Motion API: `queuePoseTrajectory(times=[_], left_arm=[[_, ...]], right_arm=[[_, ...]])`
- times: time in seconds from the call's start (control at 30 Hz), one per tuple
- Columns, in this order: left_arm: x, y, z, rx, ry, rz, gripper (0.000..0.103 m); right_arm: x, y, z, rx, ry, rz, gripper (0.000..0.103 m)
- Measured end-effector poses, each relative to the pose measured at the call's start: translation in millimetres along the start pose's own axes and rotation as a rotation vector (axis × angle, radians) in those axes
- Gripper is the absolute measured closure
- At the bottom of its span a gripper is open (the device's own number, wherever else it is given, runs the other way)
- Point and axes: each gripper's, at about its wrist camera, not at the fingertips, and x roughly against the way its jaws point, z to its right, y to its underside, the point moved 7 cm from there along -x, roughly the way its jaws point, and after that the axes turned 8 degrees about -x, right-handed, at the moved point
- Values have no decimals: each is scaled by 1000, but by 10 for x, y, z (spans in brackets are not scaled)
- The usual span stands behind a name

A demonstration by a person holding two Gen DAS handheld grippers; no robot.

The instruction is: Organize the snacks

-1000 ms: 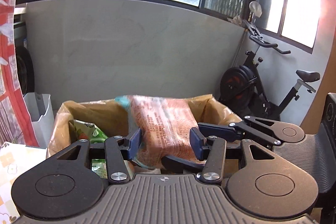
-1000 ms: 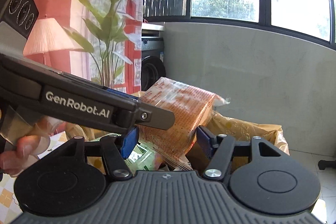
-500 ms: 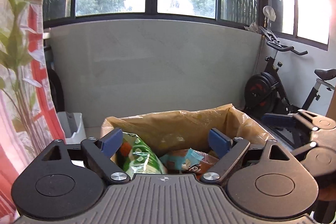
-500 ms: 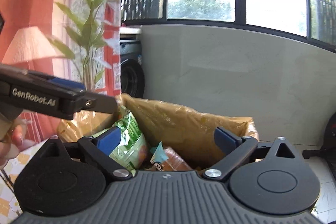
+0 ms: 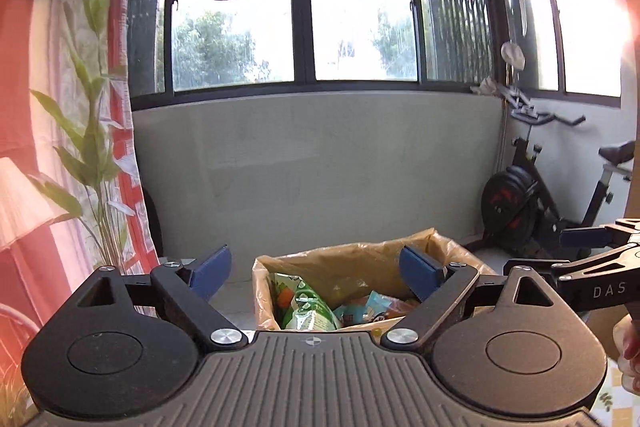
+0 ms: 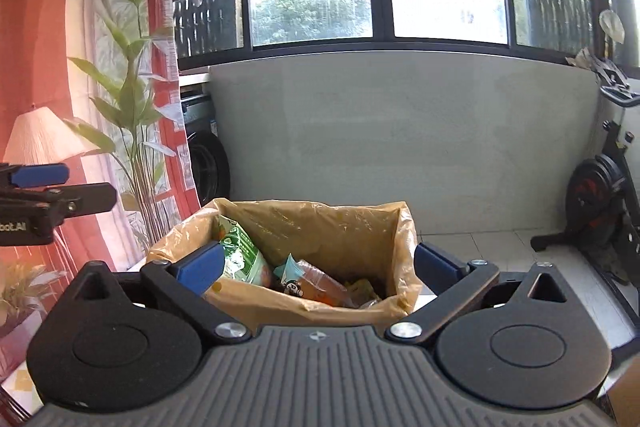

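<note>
Right wrist: snacks [image 6: 316,281] beyond open tool [image 6: 318,265]

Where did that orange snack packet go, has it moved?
Yes. It dropped from between both tongs into the lined box, beside the green bag; left tongs and right tongs gape.

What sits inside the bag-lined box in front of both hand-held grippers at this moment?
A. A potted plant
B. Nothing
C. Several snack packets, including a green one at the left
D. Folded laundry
C: the right wrist view shows the green snack packet leaning at the left inside the bag-lined box, with an orange packet beside it; both the left hand-held gripper and right hand-held gripper are open and hold nothing.
</note>
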Motion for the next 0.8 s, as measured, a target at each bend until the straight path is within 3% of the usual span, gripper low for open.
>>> queuePoseTrajectory(times=[0.27,0.43,0.8], left_arm=[[620,-132,25,-15,-88,42,11],[842,-168,86,-13,-87,38,11],[910,11,119,28,-67,2,11]], right_arm=[[589,-89,-192,-33,9,100,0],[754,2,-286,-74,-12,100,0],[901,93,-316,-44,44,93,0]])
